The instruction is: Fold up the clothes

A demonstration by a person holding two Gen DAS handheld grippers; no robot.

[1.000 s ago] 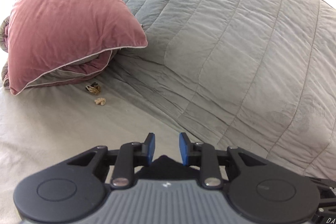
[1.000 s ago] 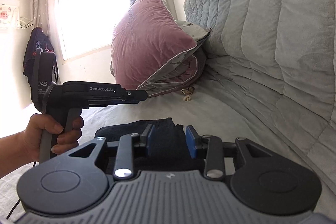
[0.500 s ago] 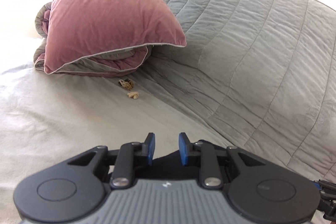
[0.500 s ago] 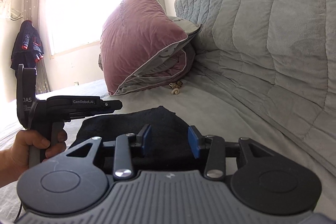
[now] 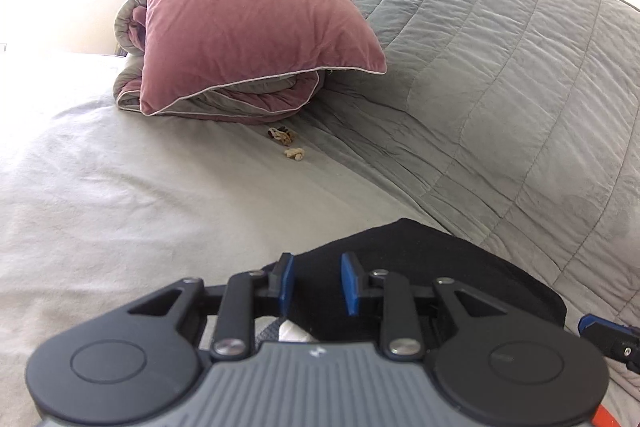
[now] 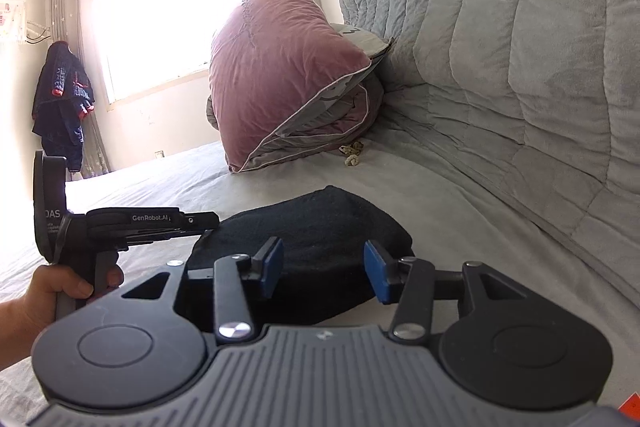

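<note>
A black garment [image 5: 460, 267] lies bunched on the pale grey bed sheet [image 5: 120, 187], close to the quilted cover. My left gripper [image 5: 317, 283] hovers over its near edge with a narrow gap between the blue pads. Cloth lies beneath the gap, nothing pinched, and a white tag [image 5: 294, 333] shows under it. In the right wrist view the left gripper [image 6: 208, 223], held by a hand [image 6: 52, 291], reaches the black garment [image 6: 320, 215] from the left. My right gripper [image 6: 324, 271] is above the garment. Its jaws are opening and the pads stand clear of the cloth.
A mauve pillow [image 5: 248, 19] rests on a folded duvet at the bed's far end. A grey quilted cover [image 5: 500, 87] rises along the right. Small beige scraps [image 5: 294, 153] lie by the pillow. Dark clothes [image 6: 64, 99] hang beside a bright window [image 6: 160, 19].
The right gripper's pads have spread wider apart over the garment. The left gripper has shifted left and lower, bringing more of the black garment into its view.
</note>
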